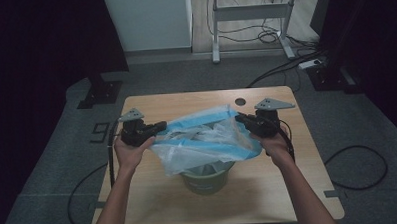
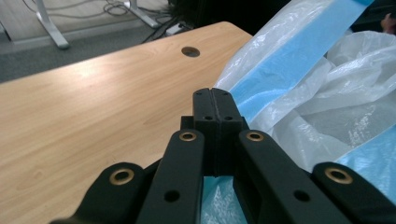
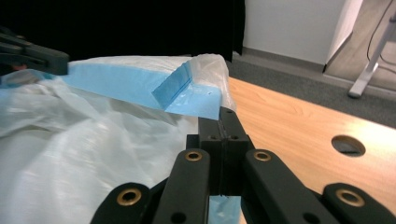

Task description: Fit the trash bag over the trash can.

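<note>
A thin see-through white plastic bag (image 1: 207, 139) with a blue band along its rim is stretched between the two grippers, above a small green bin (image 1: 206, 179) on the wooden table (image 1: 154, 193). My left gripper (image 1: 159, 126) is shut on the bag's left rim; in the left gripper view its jaws (image 2: 215, 93) meet with blue film of the bag (image 2: 327, 93) trapped between them. My right gripper (image 1: 239, 118) is shut on the right rim, and its jaws (image 3: 223, 114) pinch the blue edge of the bag (image 3: 93, 140). The bag's lower part hangs into the bin's mouth.
A round cable hole (image 1: 240, 101) sits in the table's far edge. Behind the table stand a white desk frame (image 1: 250, 12), a white cabinet (image 1: 148, 21) and a dark stand (image 1: 99, 90). Cables (image 1: 356, 169) lie on the grey floor to the right.
</note>
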The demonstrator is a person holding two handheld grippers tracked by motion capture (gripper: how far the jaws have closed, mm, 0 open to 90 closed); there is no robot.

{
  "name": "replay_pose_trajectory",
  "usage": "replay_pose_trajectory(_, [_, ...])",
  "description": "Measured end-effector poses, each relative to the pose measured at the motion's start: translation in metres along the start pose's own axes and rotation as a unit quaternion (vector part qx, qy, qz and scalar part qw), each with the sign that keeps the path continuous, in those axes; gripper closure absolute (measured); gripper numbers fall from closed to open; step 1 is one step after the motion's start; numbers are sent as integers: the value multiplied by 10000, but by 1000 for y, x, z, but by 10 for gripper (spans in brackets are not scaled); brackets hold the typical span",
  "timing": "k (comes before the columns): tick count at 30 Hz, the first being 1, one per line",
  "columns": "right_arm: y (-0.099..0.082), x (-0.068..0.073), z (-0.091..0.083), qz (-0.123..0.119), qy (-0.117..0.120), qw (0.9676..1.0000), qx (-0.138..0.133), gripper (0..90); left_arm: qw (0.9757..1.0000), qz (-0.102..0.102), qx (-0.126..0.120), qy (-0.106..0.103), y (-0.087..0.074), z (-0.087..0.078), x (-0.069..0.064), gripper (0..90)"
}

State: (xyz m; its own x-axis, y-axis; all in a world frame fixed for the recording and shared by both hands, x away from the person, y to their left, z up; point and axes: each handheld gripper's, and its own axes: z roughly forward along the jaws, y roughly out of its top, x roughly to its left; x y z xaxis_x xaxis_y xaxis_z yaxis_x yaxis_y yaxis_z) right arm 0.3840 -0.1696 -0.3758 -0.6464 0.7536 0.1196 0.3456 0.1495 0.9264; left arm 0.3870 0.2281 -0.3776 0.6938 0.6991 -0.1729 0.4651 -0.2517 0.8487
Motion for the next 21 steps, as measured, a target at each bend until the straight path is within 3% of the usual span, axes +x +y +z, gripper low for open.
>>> replay_pose_trajectory(11, [-27,-22,32,400,-6,9984,400,894,9996,-236,177,-31,-5,14,6,900])
replay_pose_trajectory(21, [-42,-19,49,397,20,9965,732,894,9986,-435,300,-73,-12,24,10,900])
